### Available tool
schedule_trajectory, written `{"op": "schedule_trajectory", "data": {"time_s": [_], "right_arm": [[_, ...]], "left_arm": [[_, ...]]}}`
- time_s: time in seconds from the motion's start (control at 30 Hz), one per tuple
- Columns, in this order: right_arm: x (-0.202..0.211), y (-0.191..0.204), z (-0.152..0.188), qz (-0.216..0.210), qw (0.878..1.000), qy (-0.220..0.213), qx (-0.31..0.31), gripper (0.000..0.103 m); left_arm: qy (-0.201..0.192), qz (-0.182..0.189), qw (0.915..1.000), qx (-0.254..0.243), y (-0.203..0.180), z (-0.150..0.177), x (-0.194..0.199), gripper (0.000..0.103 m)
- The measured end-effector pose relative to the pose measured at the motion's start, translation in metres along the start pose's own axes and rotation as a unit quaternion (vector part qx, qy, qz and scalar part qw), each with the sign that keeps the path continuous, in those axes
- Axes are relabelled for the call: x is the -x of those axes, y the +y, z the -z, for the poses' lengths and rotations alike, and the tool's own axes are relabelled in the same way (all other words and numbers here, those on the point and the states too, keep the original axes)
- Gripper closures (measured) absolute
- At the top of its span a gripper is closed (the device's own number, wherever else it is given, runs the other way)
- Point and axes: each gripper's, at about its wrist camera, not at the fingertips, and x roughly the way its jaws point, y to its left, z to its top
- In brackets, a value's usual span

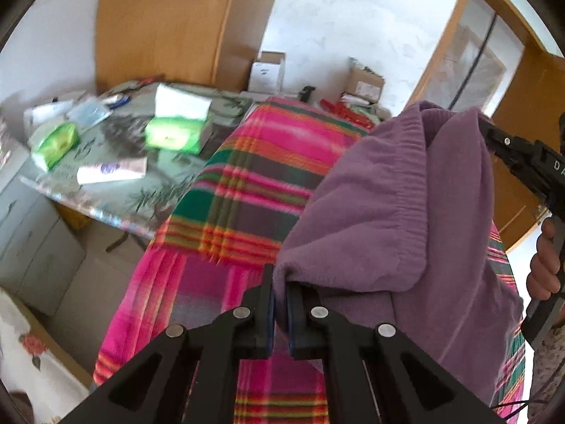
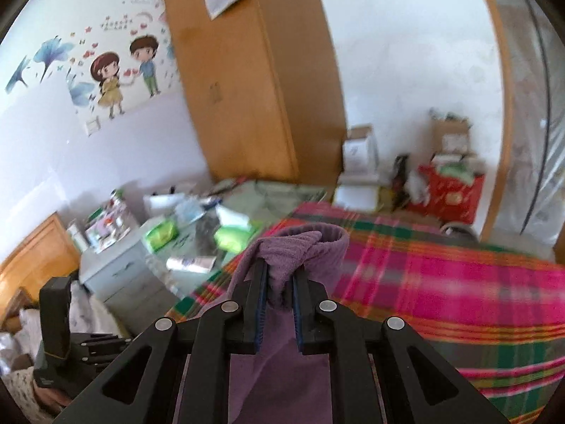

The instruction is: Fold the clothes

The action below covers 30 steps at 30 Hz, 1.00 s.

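2 grippers: both clamped on 1 purple garment point(image 1: 388, 212), lifted over the bed.
Far left: cluttered table point(image 1: 116, 190) with green packets point(image 1: 174, 134).
Left gripper point(image 1: 280, 289): narrow, pinching a garment corner.
Middle: pink plaid bedspread point(image 1: 247, 176) under the hanging cloth.
Right gripper point(image 2: 279, 275): narrow, bunched garment edge between its pads.
Far right: hand point(image 1: 545, 265) on the handle, wooden door point(image 1: 529, 81) behind.
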Motion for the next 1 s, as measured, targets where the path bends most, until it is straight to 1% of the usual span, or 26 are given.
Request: {"op": "schedule_trajectory", "data": {"time_s": [0.1,0.2,0.3,0.37,0.4,0.53,0.67,0.77,0.8,0.83,0.9,0.93,1.0], "right_arm": [[-0.014,-0.008,0.012,-0.006,0.999,0.044,-0.028,0.086],[-0.011,-0.012,0.023,-0.009,0.998,0.061,-0.033,0.084],[0.006,-0.015,0.033,-0.007,0.997,0.066,-0.025,0.080],[0.020,-0.016,0.038,-0.001,0.998,0.059,-0.016,0.074],[0.027,-0.018,0.040,0.001,0.998,0.056,-0.016,0.069],[0.057,-0.021,0.055,-0.002,0.998,0.054,-0.017,0.069],[0.090,-0.020,0.079,0.015,0.998,0.055,0.001,0.069],[0.117,-0.022,0.103,0.015,0.998,0.057,0.004,0.069],[0.125,-0.023,0.112,0.018,0.998,0.059,0.004,0.069],[0.132,-0.023,0.121,0.023,0.998,0.062,0.004,0.069],[0.139,-0.022,0.134,0.026,0.997,0.070,0.005,0.069],[0.141,-0.020,0.141,0.026,0.997,0.077,0.006,0.069],[0.143,-0.013,0.153,0.026,0.996,0.085,0.017,0.068]], "left_arm": [[0.016,-0.006,0.9998,0.011,0.006,0.010,-0.006,0.097],[0.014,-0.011,0.9998,0.004,0.004,0.014,-0.004,0.096],[0.009,-0.018,0.9998,-0.001,0.002,0.017,0.002,0.096],[0.012,-0.023,0.9996,0.007,0.004,0.018,0.004,0.093],[0.014,-0.026,0.9995,0.012,0.005,0.019,0.005,0.093],[0.018,-0.021,0.9995,0.014,0.004,0.024,0.017,0.093],[0.016,-0.023,0.9995,-0.013,-0.012,0.028,0.032,0.091],[0.021,-0.011,0.9990,-0.038,-0.029,0.029,0.038,0.085],[0.022,-0.008,0.9985,-0.049,-0.035,0.029,0.039,0.080],[0.022,-0.001,0.9977,-0.064,-0.044,0.028,0.039,0.074],[0.025,0.009,0.9958,-0.087,-0.060,0.027,0.036,0.070],[0.031,0.013,0.9947,-0.097,-0.067,0.026,0.032,0.069],[0.053,0.020,0.9924,-0.109,-0.080,0.026,0.018,0.069]]}}
